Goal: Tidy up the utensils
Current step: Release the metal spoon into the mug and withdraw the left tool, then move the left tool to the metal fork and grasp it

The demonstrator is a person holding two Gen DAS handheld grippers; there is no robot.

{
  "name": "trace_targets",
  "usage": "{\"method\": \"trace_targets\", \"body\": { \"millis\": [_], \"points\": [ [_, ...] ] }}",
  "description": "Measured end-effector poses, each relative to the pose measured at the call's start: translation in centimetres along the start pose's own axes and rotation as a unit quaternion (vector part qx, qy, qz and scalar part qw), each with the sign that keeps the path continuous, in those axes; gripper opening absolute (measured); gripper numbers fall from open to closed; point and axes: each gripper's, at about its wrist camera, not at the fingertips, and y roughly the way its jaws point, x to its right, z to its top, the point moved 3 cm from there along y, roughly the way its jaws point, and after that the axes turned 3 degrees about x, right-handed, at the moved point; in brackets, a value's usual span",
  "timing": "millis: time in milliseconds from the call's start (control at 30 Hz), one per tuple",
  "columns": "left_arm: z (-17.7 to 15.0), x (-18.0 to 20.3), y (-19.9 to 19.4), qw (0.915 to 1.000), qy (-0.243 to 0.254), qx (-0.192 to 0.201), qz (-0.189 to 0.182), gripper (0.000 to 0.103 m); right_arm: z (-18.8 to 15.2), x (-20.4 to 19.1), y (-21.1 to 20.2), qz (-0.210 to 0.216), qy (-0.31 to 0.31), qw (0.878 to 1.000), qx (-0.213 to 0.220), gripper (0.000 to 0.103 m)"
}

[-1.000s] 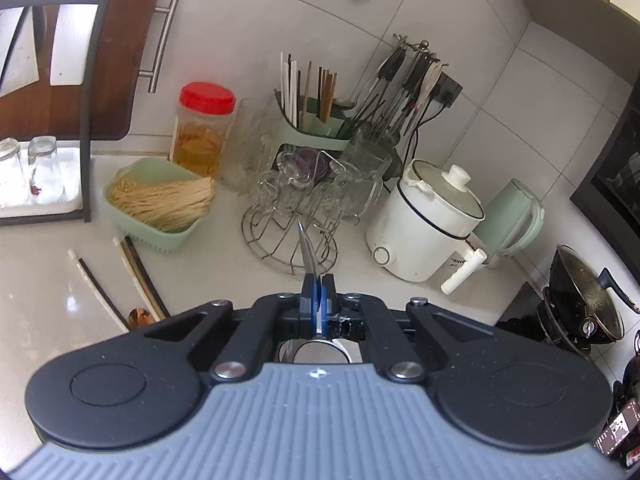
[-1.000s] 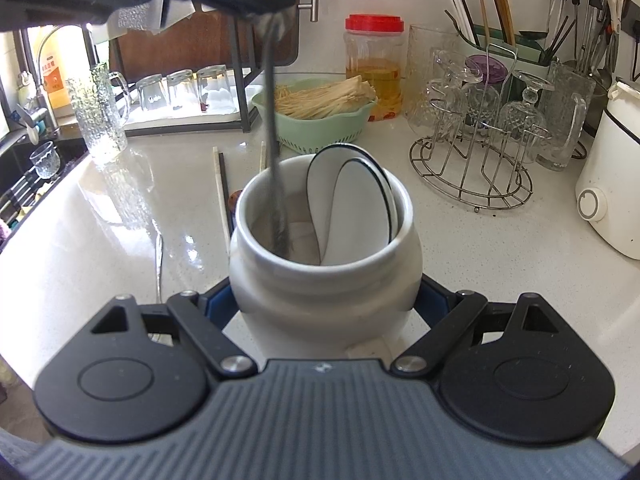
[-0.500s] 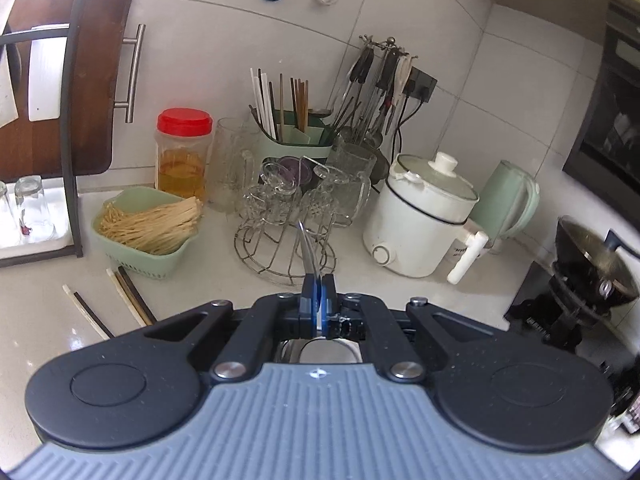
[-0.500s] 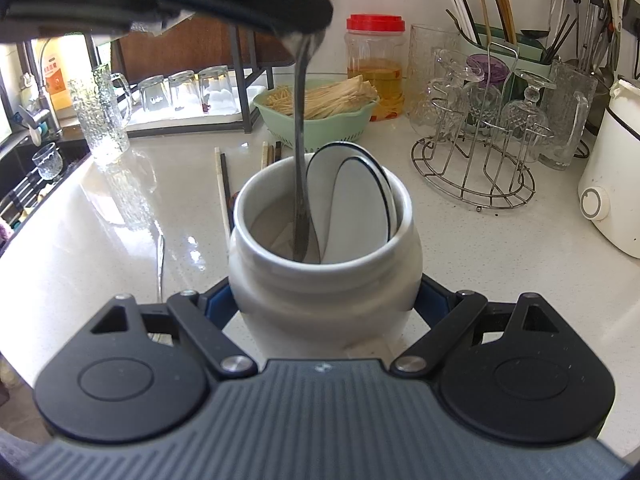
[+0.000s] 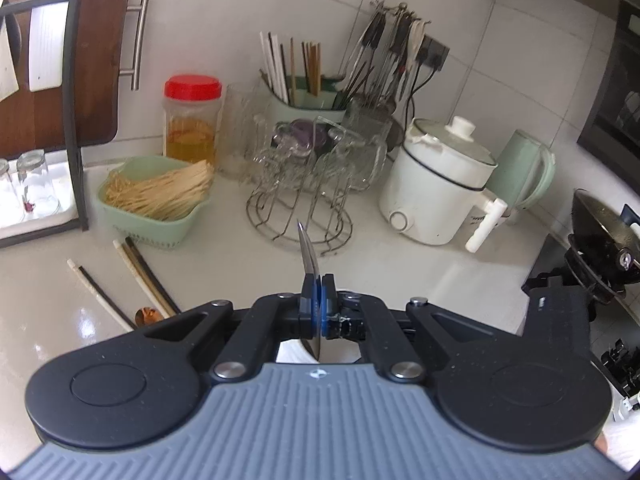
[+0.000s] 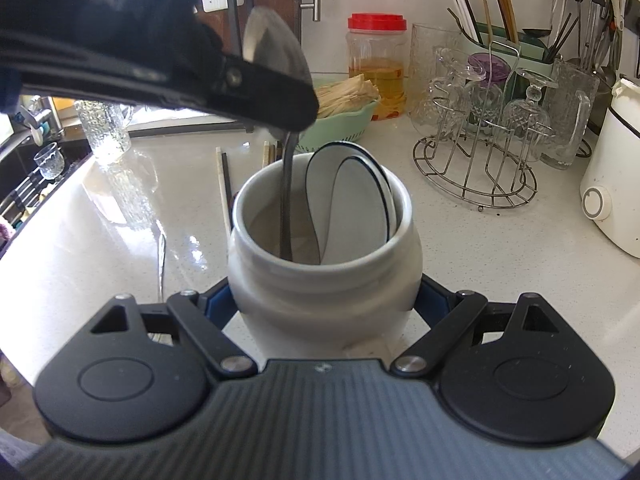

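Two grips are working together: your right gripper point(image 6: 324, 300) is clamping the white crock point(image 6: 324, 272) by its sides on the counter point(image 6: 500, 272), and your left gripper point(image 5: 318, 300), jaws pinched together on the metal spoon point(image 6: 286, 208), is hanging directly above the crock's mouth. The spoon is standing near upright, bowl up at your left tongs, handle reaching down inside the crock beside the white ceramic spoons point(image 6: 356, 204). Its tip is probably near the bottom, though the rim is hiding it.

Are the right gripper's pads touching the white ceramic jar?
Touching. The right wrist view shows the right gripper with its blue pads pressed against both sides of the white jar.
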Motion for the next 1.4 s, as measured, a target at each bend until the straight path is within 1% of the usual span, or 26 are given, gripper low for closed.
{"method": "trace_targets", "body": {
  "millis": [467, 567, 633, 667, 733, 767, 800, 900, 1100, 1233, 1400],
  "points": [
    [0.1, 0.3, 1.1, 0.9989, 0.01, -0.044, 0.009, 0.002, 0.0, -0.1, 0.0, 0.001, -0.001, 1.0, -0.001, 0.092],
    [0.7, 0.0, 1.0, 0.9986, -0.01, -0.051, 0.007, 0.002, 0.0, -0.2, 0.1, 0.001, -0.001, 1.0, -0.002, 0.091],
    [1.2, -0.1, 0.7, 0.9986, -0.021, -0.047, 0.011, 0.003, 0.0, -0.2, 0.1, 0.001, -0.001, 1.0, -0.004, 0.091],
    [1.4, -0.2, 0.6, 0.9984, -0.026, -0.049, 0.008, 0.007, 0.0, -0.2, 0.1, 0.001, -0.001, 1.0, -0.004, 0.091],
    [1.8, -0.4, 0.2, 0.9981, -0.036, -0.049, 0.002, 0.021, 0.0, -0.2, 0.1, 0.001, -0.001, 1.0, -0.005, 0.091],
    [2.0, -0.4, -0.1, 0.998, -0.041, -0.048, 0.004, 0.036, 0.1, -0.1, 0.1, 0.002, -0.001, 1.0, -0.006, 0.091],
    [2.1, -0.5, -0.4, 0.998, -0.045, -0.043, 0.008, 0.042, 0.1, -0.1, 0.1, 0.002, -0.001, 1.0, -0.007, 0.091],
    [2.5, -1.0, -1.7, 0.9981, -0.05, -0.033, 0.012, 0.042, 0.3, -0.1, 0.1, 0.002, -0.001, 1.0, -0.013, 0.091],
    [2.1, -2.9, -4.1, 0.996, -0.069, -0.03, 0.048, 0.042, 0.4, -0.1, 0.2, 0.001, -0.002, 1.0, -0.017, 0.091],
    [0.8, -5.1, -5.3, 0.9915, -0.094, -0.044, 0.079, 0.042, 0.4, -0.2, 0.3, -0.006, 0.003, 1.0, -0.016, 0.091],
    [-1.3, -7.4, -5.4, 0.9818, -0.128, -0.083, 0.113, 0.042, 0.4, -0.1, 0.3, -0.01, 0.006, 1.0, -0.015, 0.091]
  ]
}}
